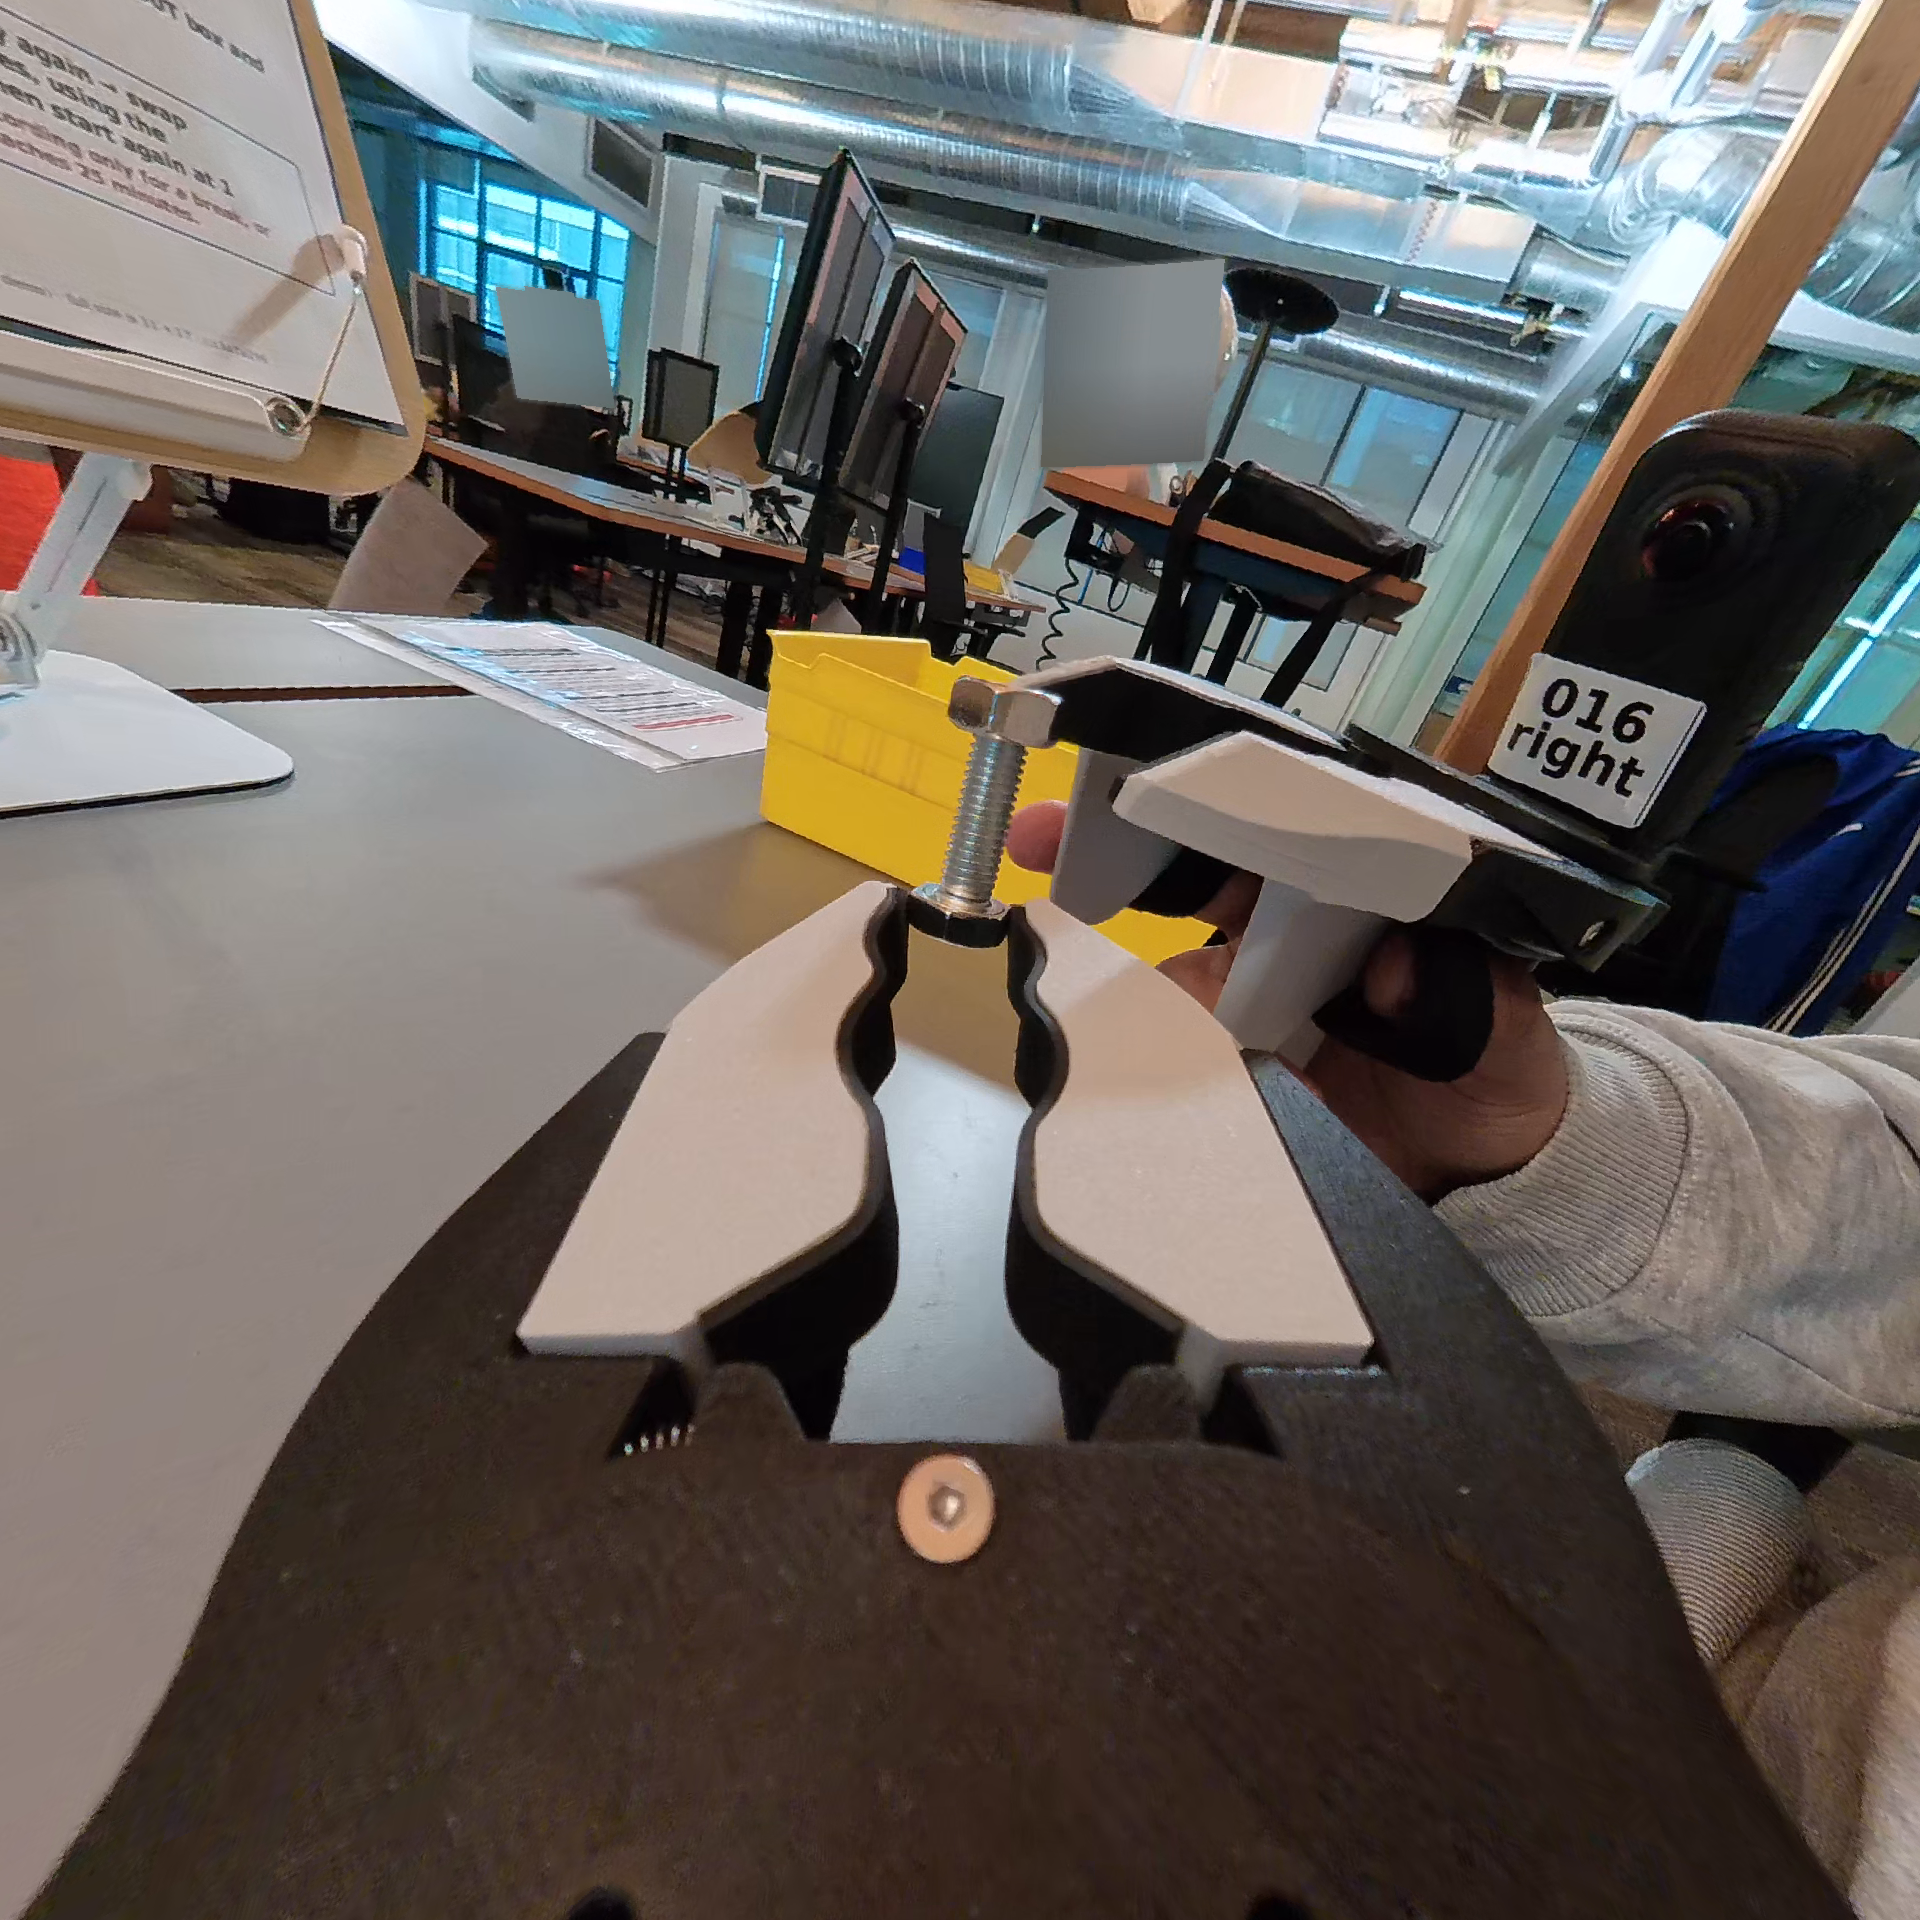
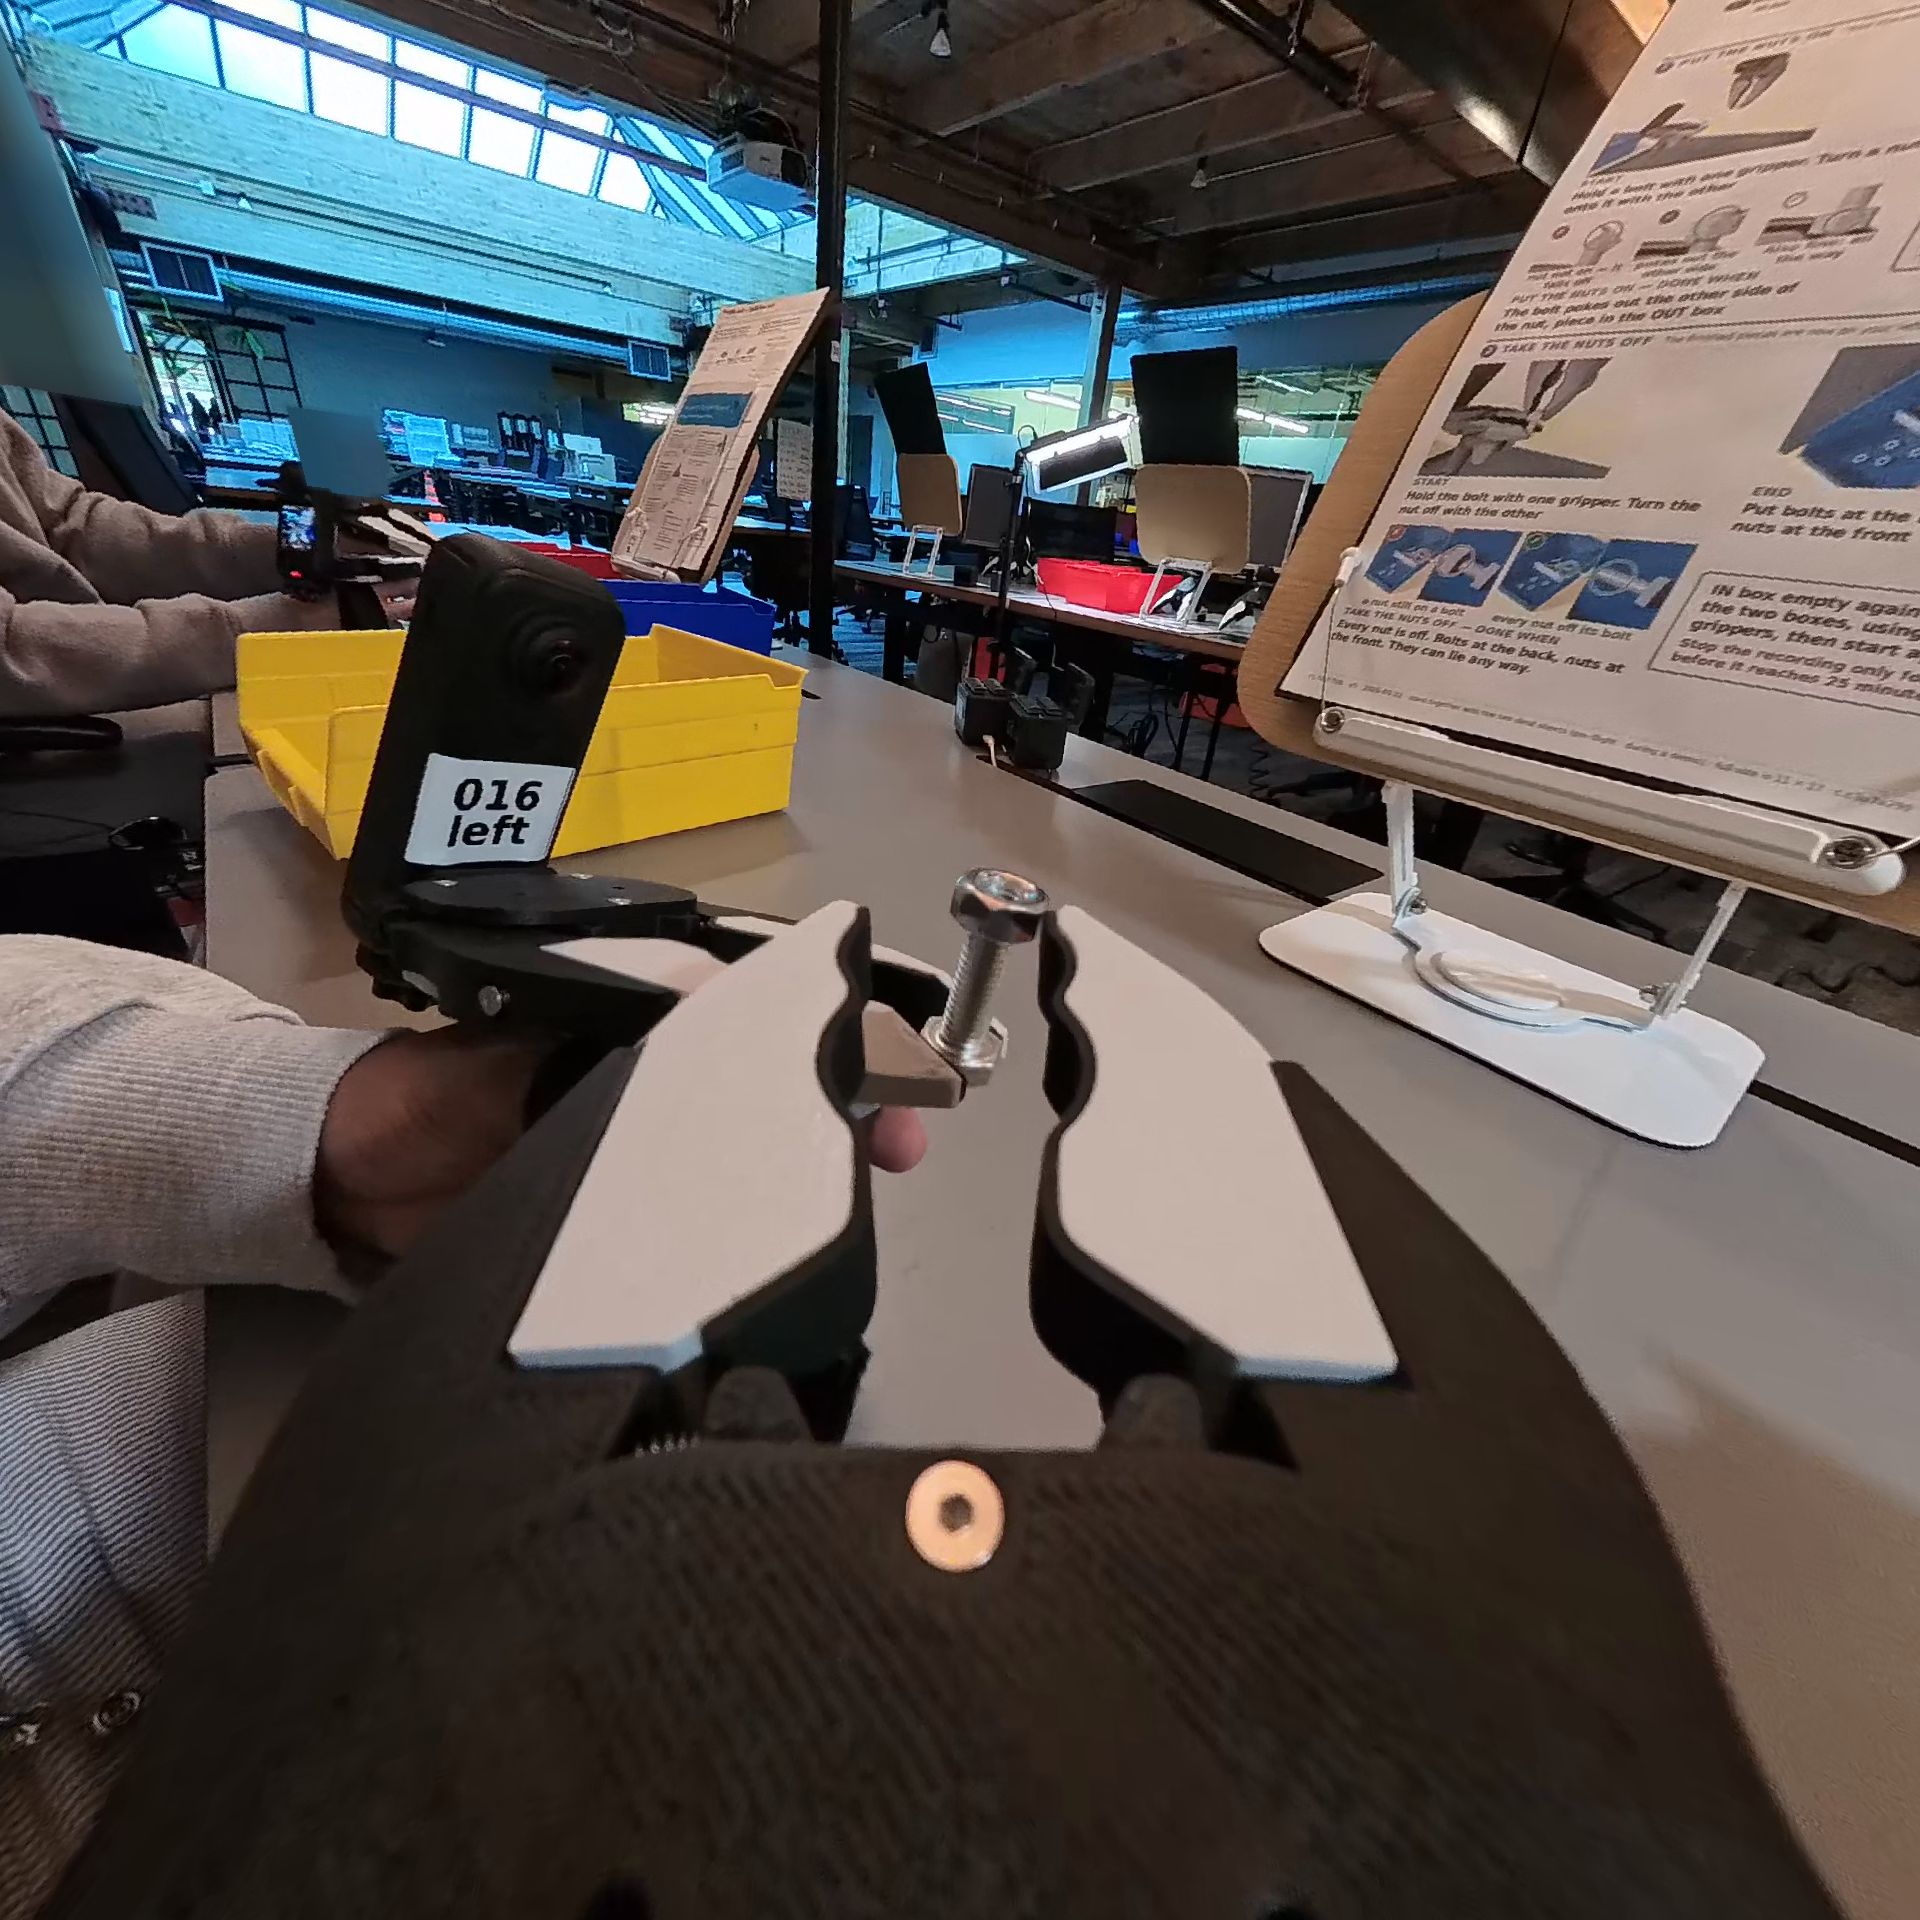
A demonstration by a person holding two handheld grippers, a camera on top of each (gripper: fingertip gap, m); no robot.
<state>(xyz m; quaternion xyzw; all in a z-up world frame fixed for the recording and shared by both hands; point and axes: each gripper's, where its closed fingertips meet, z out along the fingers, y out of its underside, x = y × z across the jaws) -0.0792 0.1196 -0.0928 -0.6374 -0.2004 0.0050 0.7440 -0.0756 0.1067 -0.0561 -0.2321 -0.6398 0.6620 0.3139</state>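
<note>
Upright, bolt [image 1: 982,800] head pinched in right gripper [image 1: 1003,717], nut [image 1: 956,921] clamped by left gripper [image 1: 956,925] tips.

Left claw [image 1: 956,914] pinched shut, right claw [image 2: 997,914] gripping too

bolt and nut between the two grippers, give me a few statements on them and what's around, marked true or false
1. The left gripper is shut on the nut at the bolt's lower end. True.
2. The bolt lies flat on the table. False: it stands nearly upright in the air, held between the grippers.
3. The right gripper has its fingertips at the bolt's hex head. True.
4. The bin behind the grippers is red. False: it is yellow; red bins only show far off on other tables.
5. An instruction sheet on a stand sits on the same table. True.
6. The nut has come off the bolt. False: it is on the thread.
</note>
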